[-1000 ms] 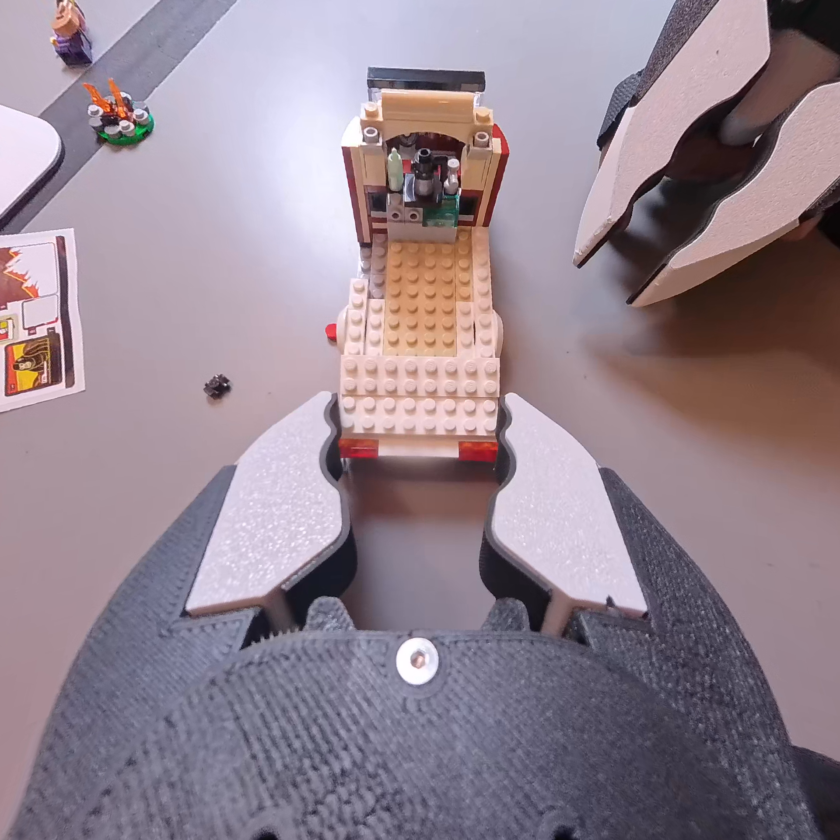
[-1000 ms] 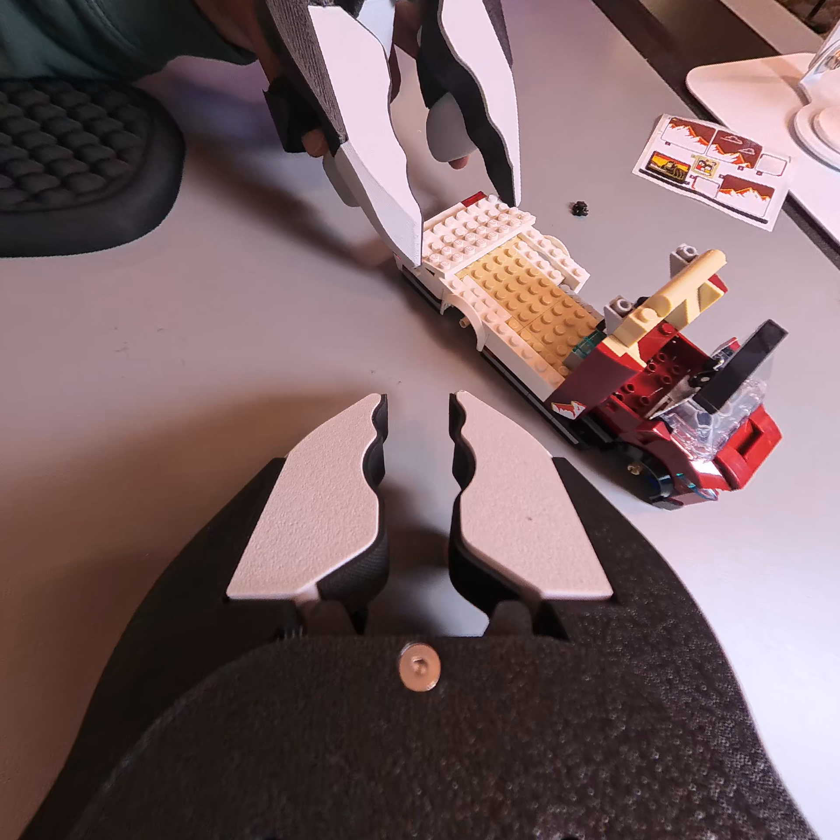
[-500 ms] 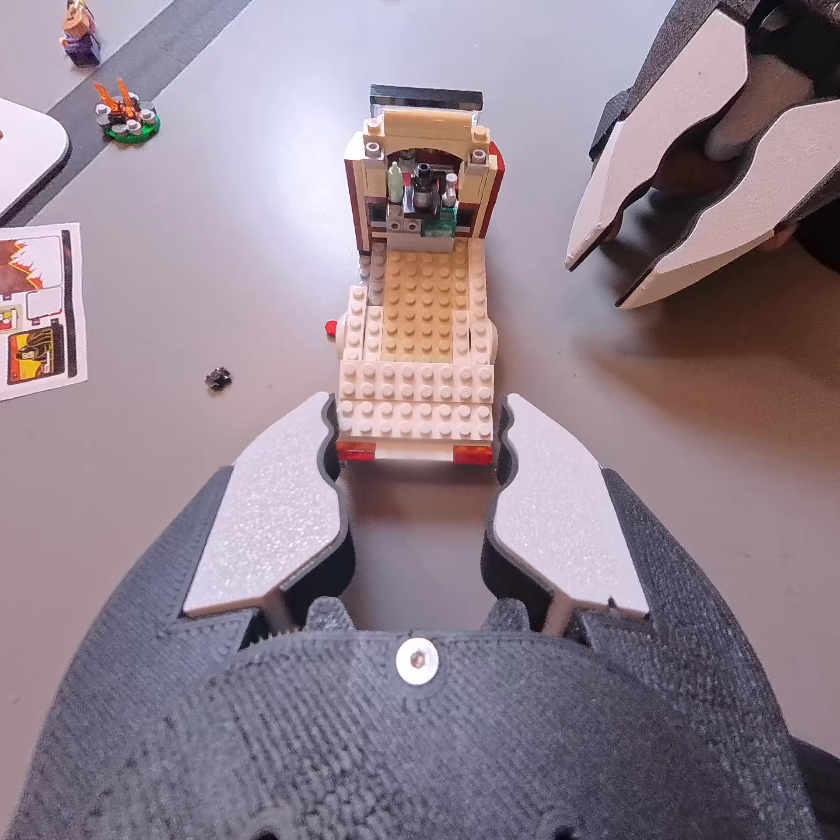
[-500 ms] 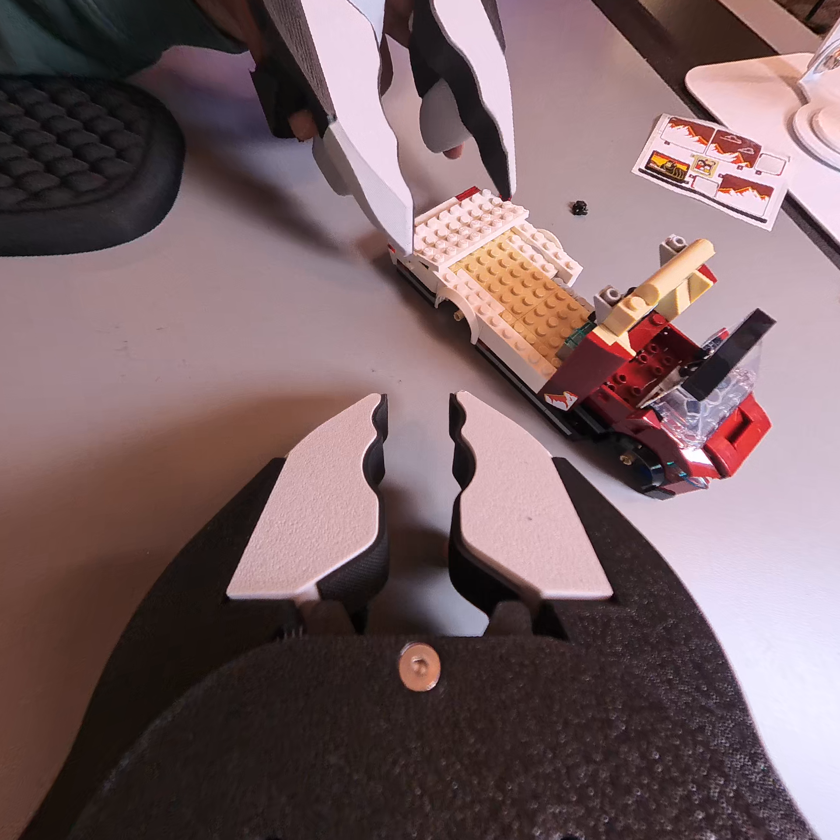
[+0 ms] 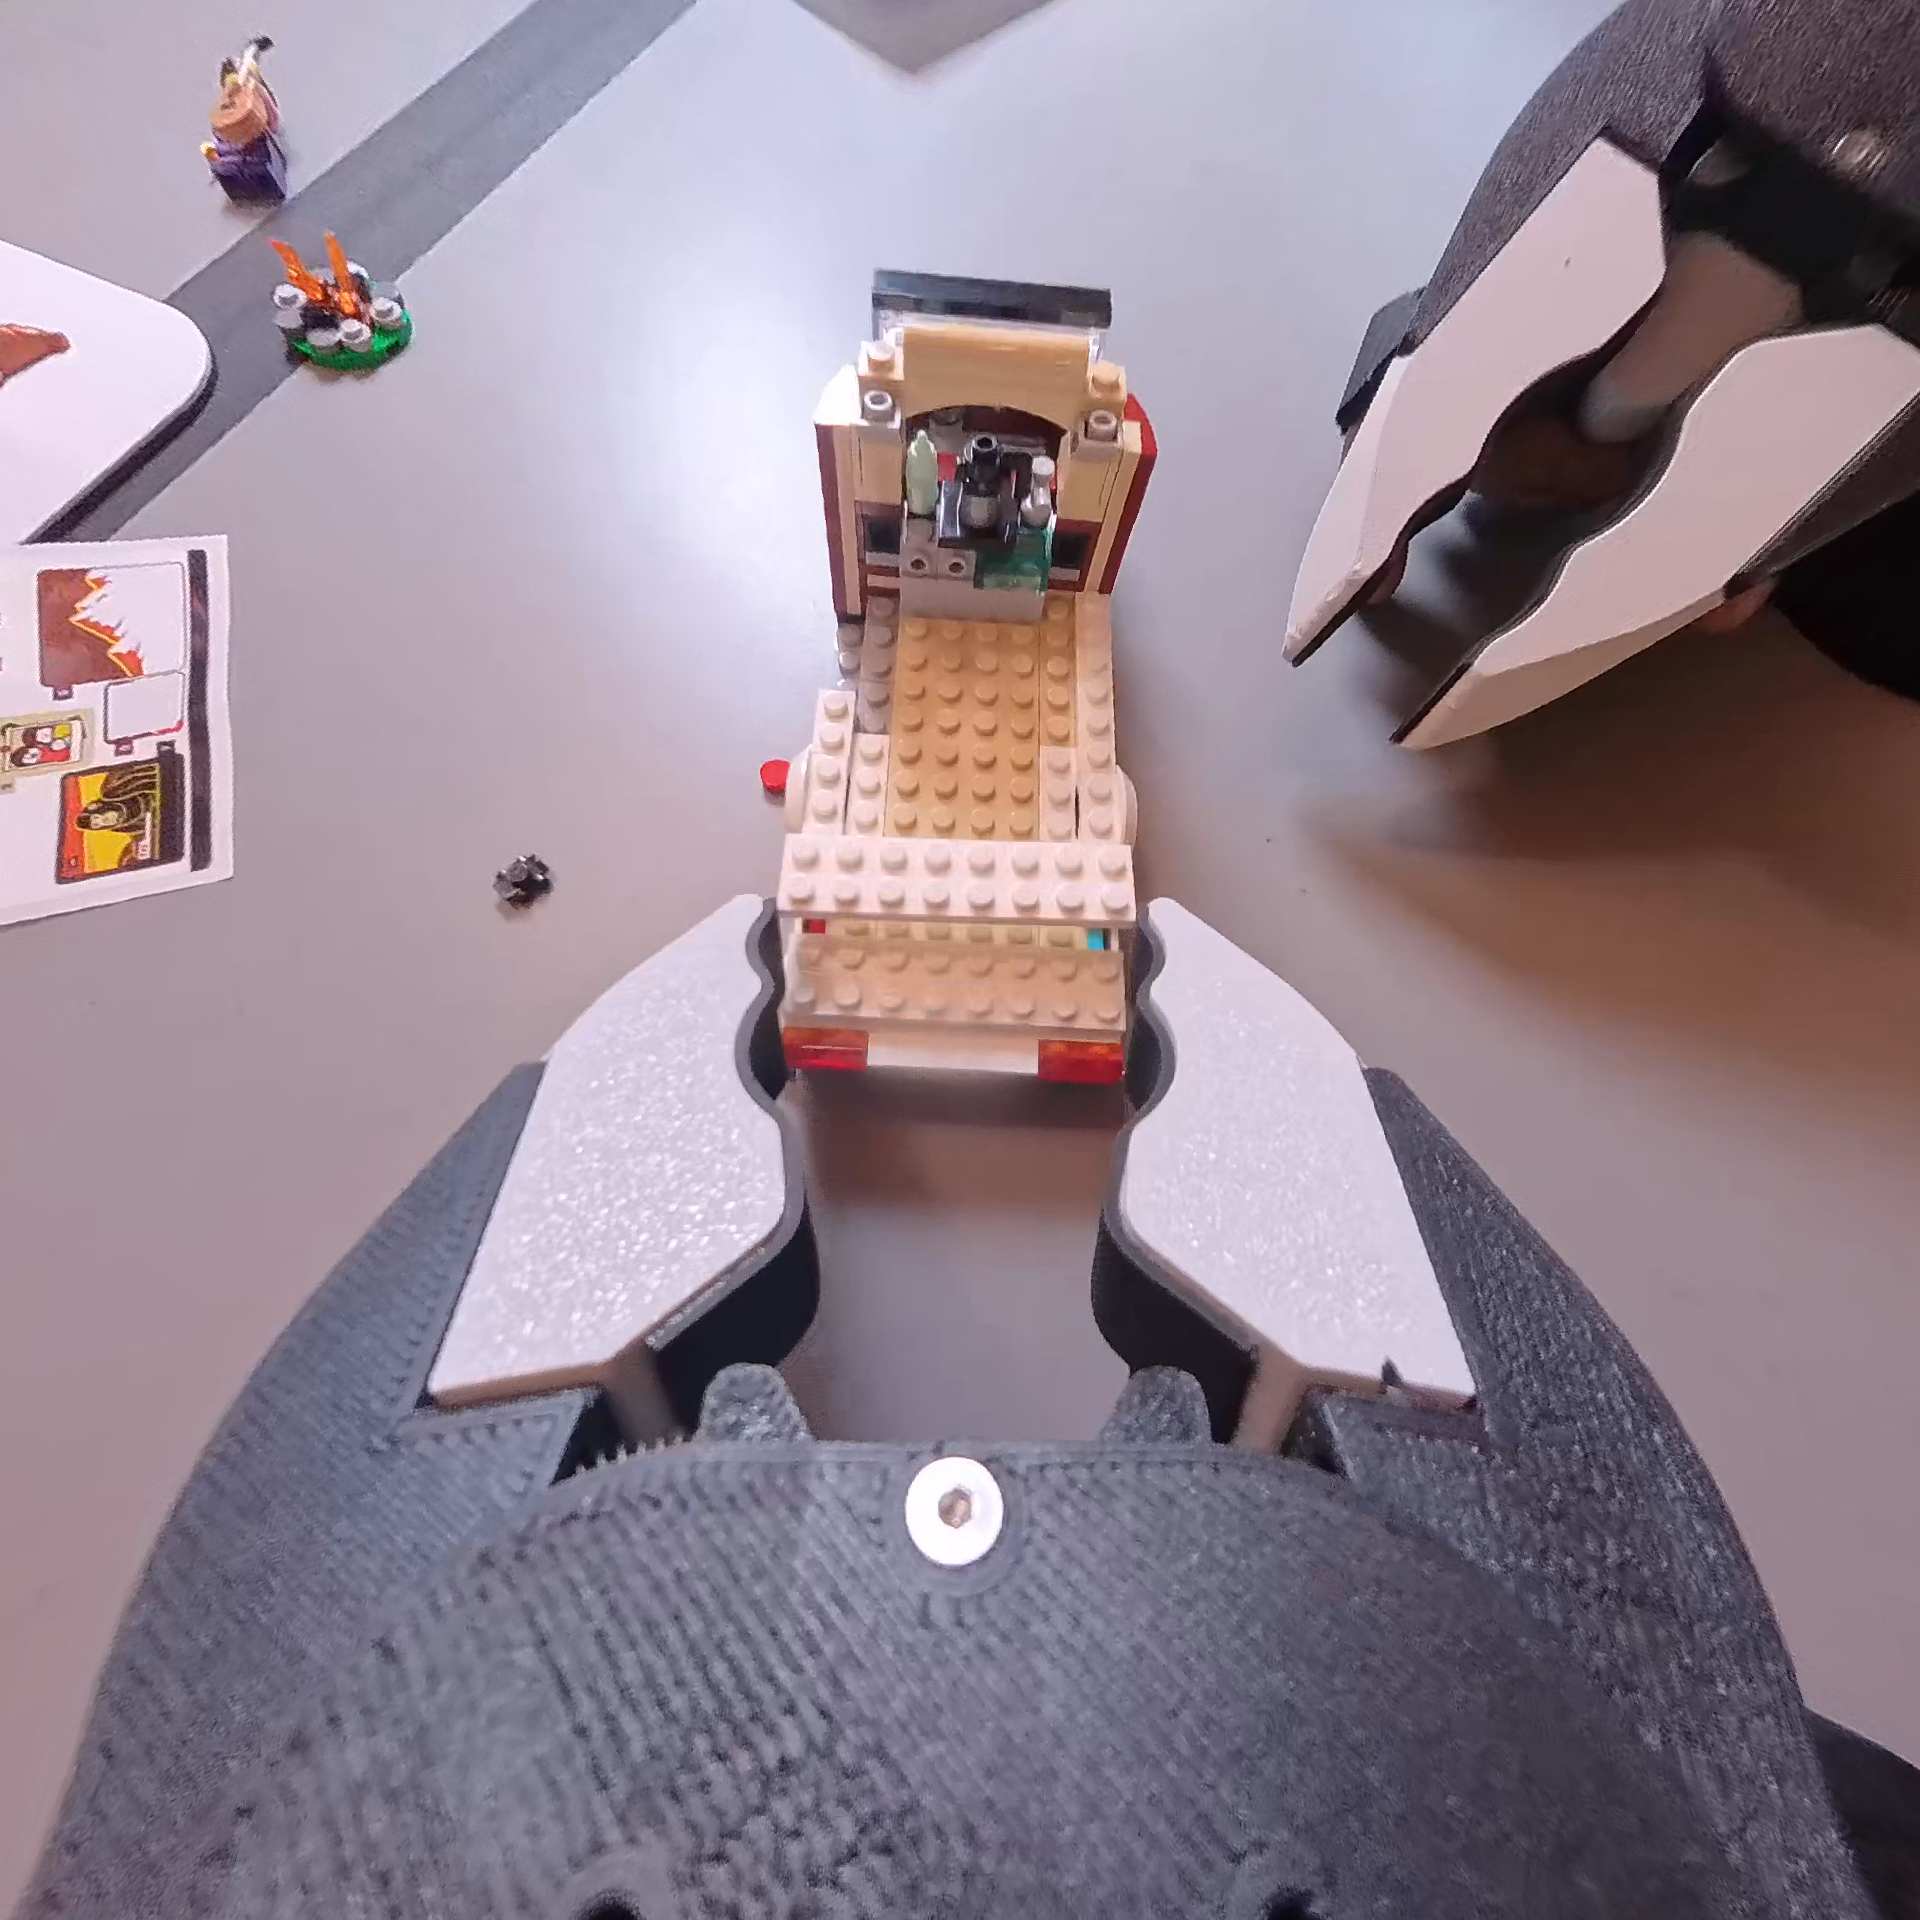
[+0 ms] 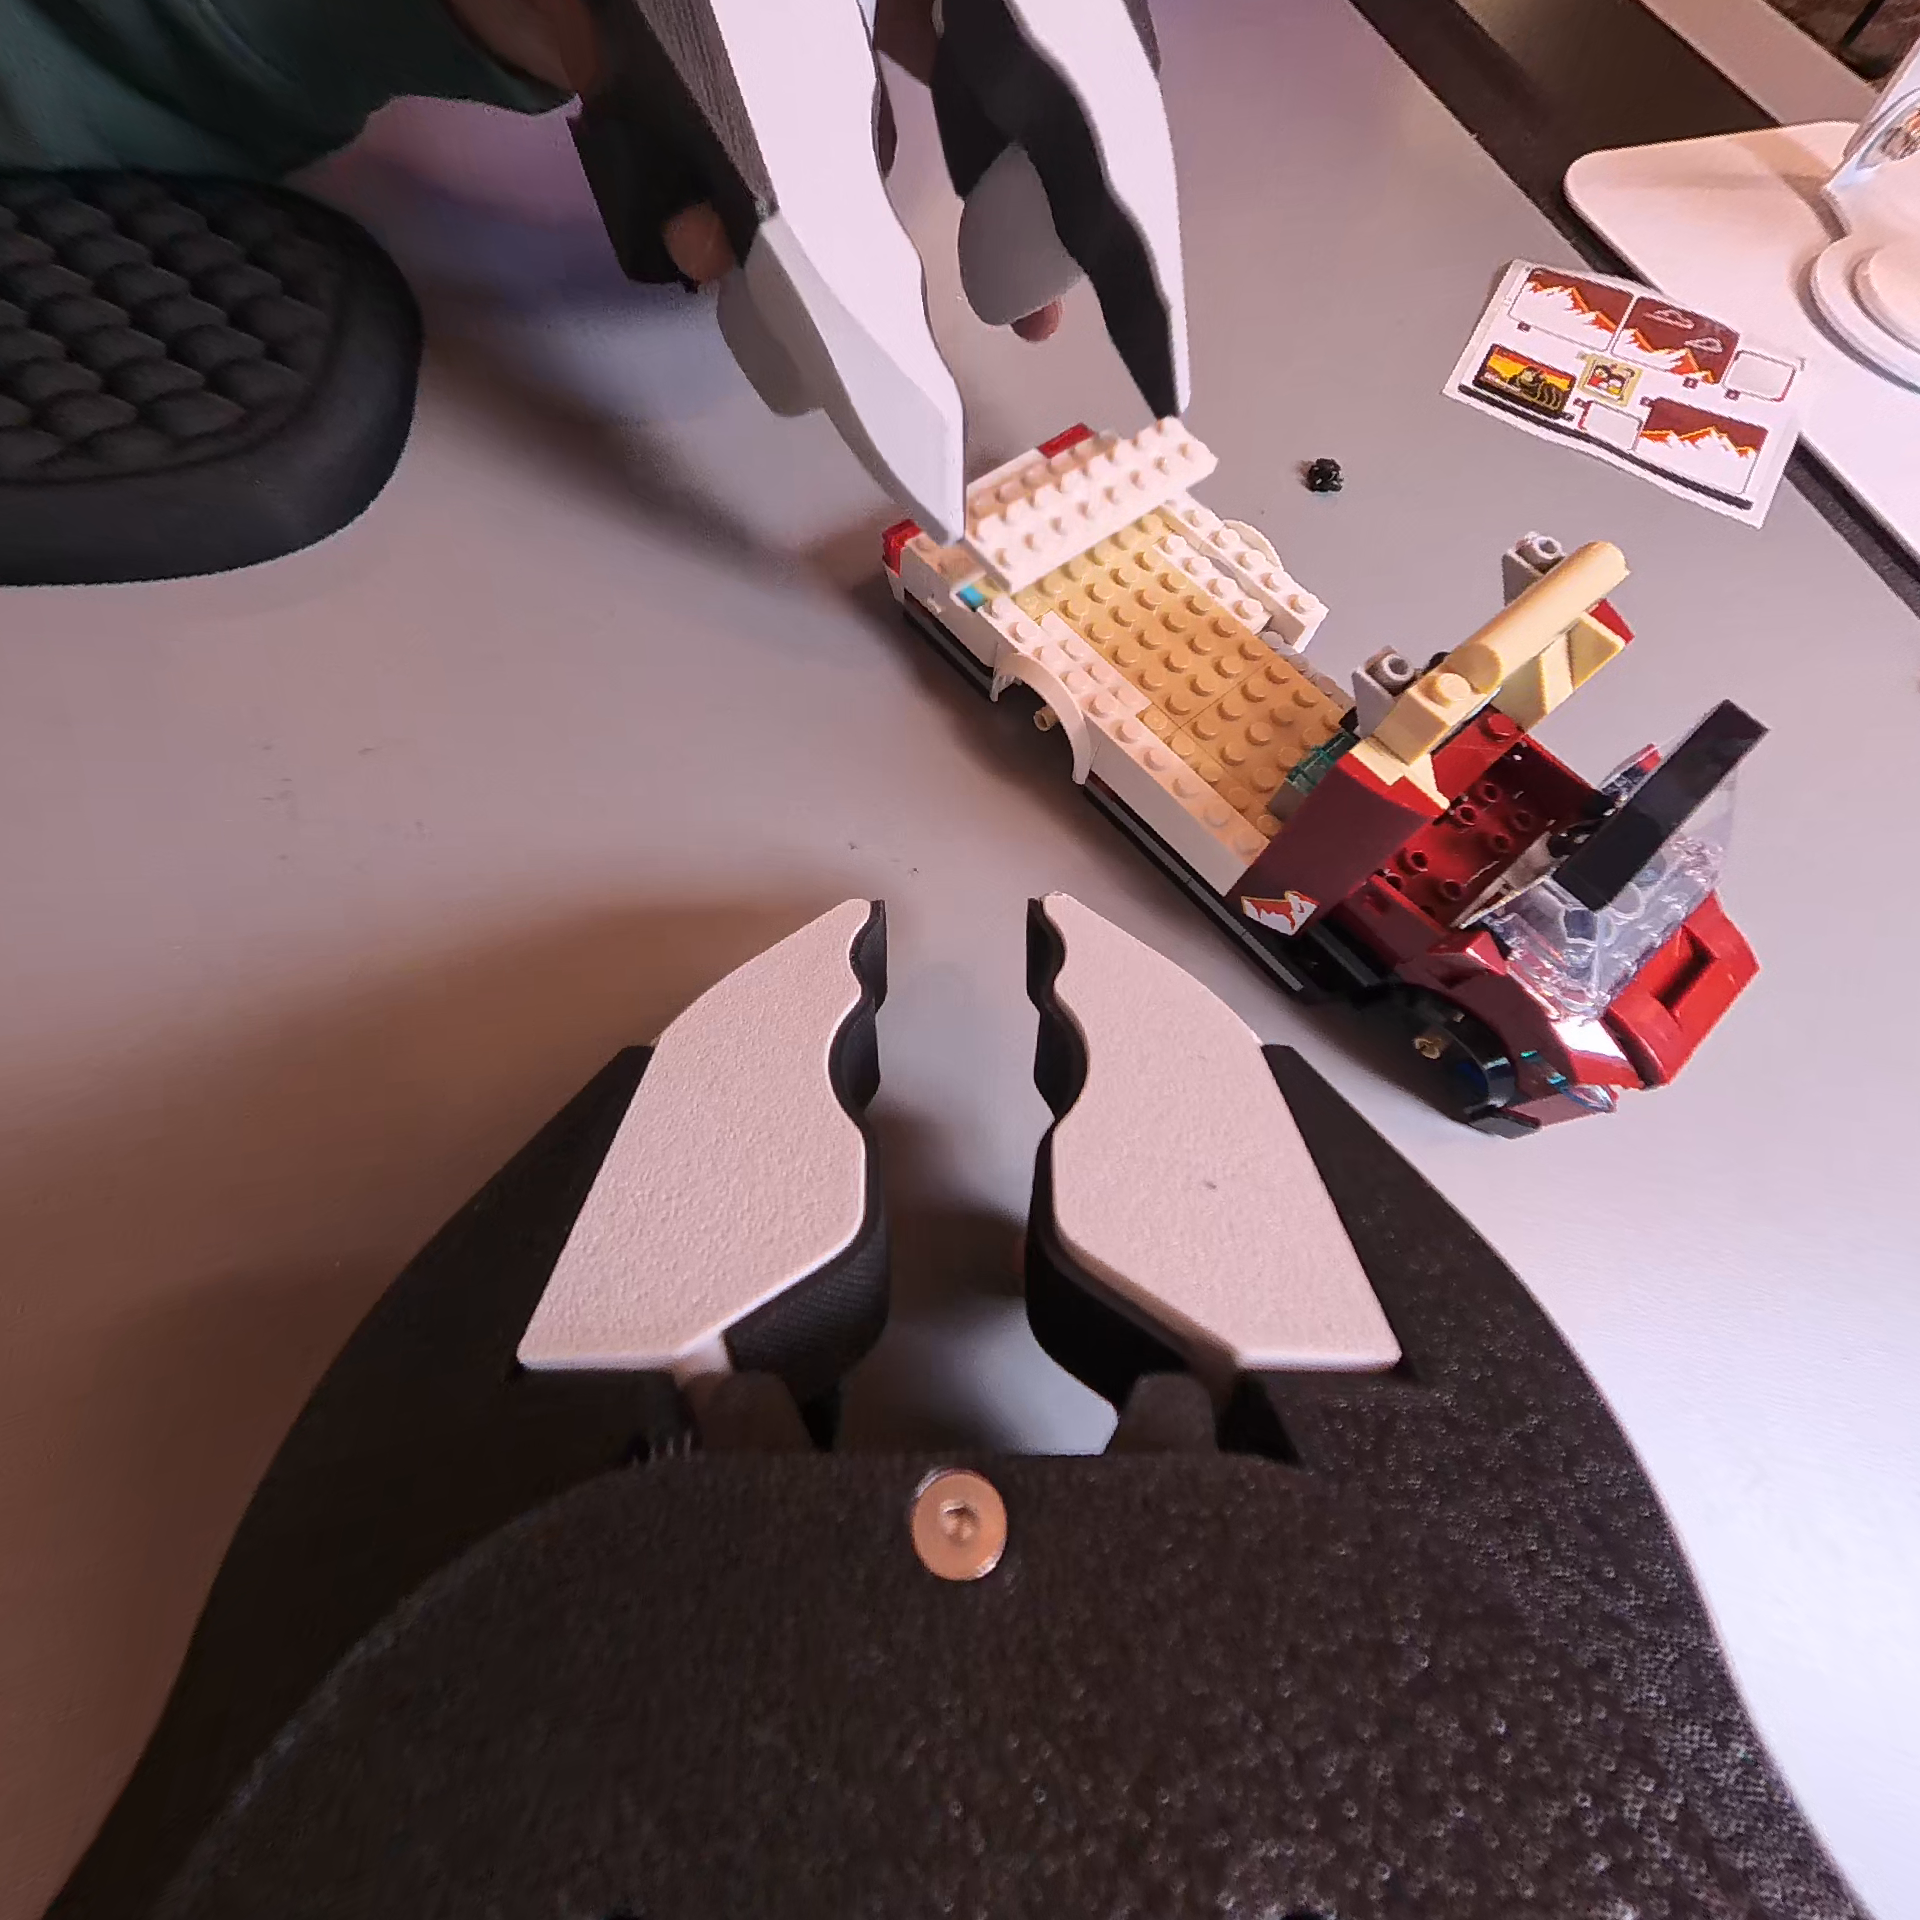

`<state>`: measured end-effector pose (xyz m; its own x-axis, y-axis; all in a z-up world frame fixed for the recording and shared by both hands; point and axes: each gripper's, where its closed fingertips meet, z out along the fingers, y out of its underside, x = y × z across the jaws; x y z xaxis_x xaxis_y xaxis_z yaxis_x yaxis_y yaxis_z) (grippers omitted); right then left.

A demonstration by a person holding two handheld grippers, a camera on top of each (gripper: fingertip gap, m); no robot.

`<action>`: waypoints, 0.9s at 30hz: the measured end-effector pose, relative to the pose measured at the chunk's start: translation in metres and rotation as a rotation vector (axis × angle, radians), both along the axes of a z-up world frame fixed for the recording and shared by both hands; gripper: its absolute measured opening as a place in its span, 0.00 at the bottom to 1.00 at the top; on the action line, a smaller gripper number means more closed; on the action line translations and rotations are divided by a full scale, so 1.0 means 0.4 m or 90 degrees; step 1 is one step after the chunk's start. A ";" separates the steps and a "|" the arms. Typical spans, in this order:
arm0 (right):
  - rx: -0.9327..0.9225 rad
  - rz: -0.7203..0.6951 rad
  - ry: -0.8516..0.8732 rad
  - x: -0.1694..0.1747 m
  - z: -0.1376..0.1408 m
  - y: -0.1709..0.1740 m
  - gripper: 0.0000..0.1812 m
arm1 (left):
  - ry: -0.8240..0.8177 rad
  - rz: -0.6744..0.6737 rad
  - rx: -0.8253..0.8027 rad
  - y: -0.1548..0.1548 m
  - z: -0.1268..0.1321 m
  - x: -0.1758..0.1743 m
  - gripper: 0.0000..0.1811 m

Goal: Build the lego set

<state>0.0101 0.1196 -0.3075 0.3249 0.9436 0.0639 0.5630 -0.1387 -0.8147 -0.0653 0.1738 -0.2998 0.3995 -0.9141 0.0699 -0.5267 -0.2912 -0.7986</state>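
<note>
A Lego truck (image 5: 987, 727) with a tan bed, white sides and a dark red cab stands on the grey table; it also shows in the right wrist view (image 6: 1174, 665). My left gripper (image 5: 956, 920) is at its rear end, shut on a white studded plate (image 5: 956, 878). In the right wrist view the left gripper (image 6: 1060, 468) holds this plate (image 6: 1081, 488) tilted up off the truck's rear, with tan studs bare beneath. My right gripper (image 6: 956, 914) is empty, its jaws a narrow gap apart, over bare table beside the truck. It shows in the left wrist view (image 5: 1351, 696).
A sticker sheet (image 5: 114, 727) lies left of the truck, with a small black piece (image 5: 523, 878) and a red stud (image 5: 772, 774) near it. A campfire build (image 5: 343, 317) and a minifigure (image 5: 246, 145) stand far left. A white tray (image 6: 1714, 208) is beyond; a black cushion (image 6: 156, 364) is at the table edge.
The white plate at the truck's rear has come up off the truck in my left gripper, baring tan studs. The truck has shifted slightly. The right gripper has hardly moved.
</note>
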 end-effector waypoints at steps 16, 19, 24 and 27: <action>0.002 0.000 -0.001 0.000 -0.001 0.000 0.14 | -0.014 0.017 0.007 0.026 0.034 -0.059 0.35; 0.002 0.000 -0.001 0.000 -0.001 -0.001 0.14 | -0.015 0.016 0.006 0.027 0.032 -0.058 0.35; 0.001 0.001 0.000 0.001 -0.001 -0.001 0.14 | -0.023 0.015 0.005 0.025 0.034 -0.054 0.35; 0.002 0.001 -0.001 0.001 -0.001 -0.001 0.14 | -0.035 0.012 0.004 0.023 0.038 -0.047 0.35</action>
<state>0.0104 0.1191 -0.3079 0.3232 0.9439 0.0681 0.5646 -0.1346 -0.8143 -0.0842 0.1829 -0.2847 0.4119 -0.9071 0.0862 -0.4768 -0.2952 -0.8280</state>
